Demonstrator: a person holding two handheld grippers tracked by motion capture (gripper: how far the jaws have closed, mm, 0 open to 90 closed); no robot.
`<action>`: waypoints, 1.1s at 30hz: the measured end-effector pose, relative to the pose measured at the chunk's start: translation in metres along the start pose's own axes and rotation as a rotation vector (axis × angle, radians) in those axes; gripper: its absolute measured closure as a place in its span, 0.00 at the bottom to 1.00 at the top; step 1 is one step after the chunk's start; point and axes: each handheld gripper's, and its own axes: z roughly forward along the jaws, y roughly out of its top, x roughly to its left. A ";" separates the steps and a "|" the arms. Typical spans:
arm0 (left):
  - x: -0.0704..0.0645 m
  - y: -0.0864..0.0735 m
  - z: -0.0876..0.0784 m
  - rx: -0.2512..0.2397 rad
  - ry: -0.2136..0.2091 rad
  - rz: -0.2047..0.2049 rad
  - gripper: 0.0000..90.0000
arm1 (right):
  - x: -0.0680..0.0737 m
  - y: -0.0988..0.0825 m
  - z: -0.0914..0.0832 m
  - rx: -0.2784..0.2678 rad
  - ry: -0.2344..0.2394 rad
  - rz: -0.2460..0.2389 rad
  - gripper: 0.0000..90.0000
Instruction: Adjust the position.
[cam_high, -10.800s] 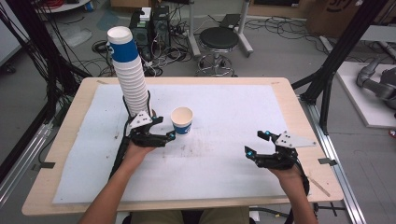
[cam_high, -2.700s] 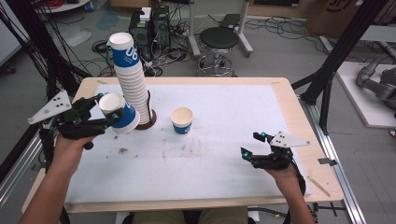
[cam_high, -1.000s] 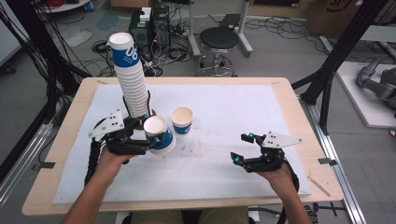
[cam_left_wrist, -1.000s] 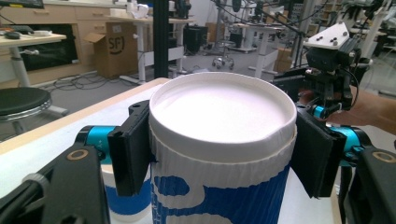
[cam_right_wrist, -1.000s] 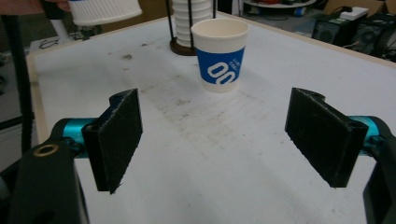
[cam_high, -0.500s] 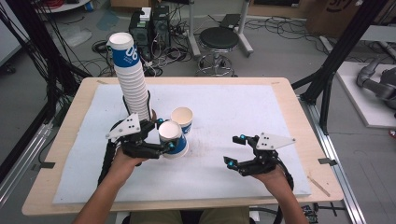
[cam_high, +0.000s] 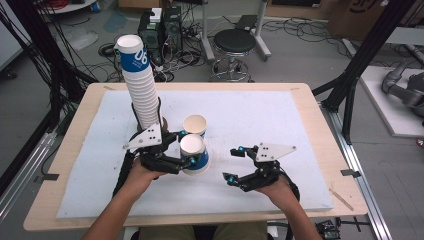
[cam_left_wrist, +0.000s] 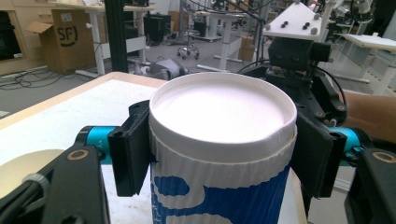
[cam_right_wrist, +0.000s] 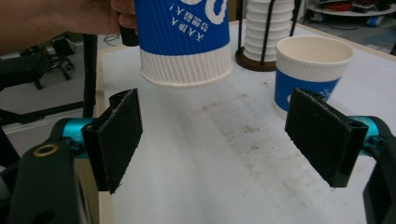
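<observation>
While the left gripper (cam_high: 186, 150) keeps its jaws clamped on the ribbed wall of a blue-and-white paper cup (cam_high: 194, 154), that cup hangs upright, clear of the mat, as the right gripper view shows by the gap beneath its base.

Item: held cup. Mouth up, inside white; in the left gripper view a pad presses on each side just below the rim.

Item: second cup (cam_high: 195, 125). Standing on the white mat (cam_high: 260, 115), just beyond the held cup, mouth up.

Item: tall stack of cups (cam_high: 140, 85). Upright in a black wire holder on a round brown base, at the mat's left rear, just behind the left gripper.

Item: right gripper (cam_high: 231, 163). Jaws wide apart, nothing between them; hovering low over the mat, near the held cup's right side.

Item: wooden table (cam_high: 320, 130), carrying the mat.
</observation>
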 end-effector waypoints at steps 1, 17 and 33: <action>0.000 0.000 0.000 0.002 -0.004 0.003 0.34 | 0.000 0.001 0.004 0.000 0.014 0.004 0.22; -0.004 0.001 0.015 0.008 -0.070 0.004 0.34 | 0.000 0.006 0.021 -0.012 0.074 -0.006 0.22; -0.010 0.002 0.031 0.010 -0.134 0.003 0.34 | 0.004 0.007 0.032 -0.023 0.125 -0.007 0.22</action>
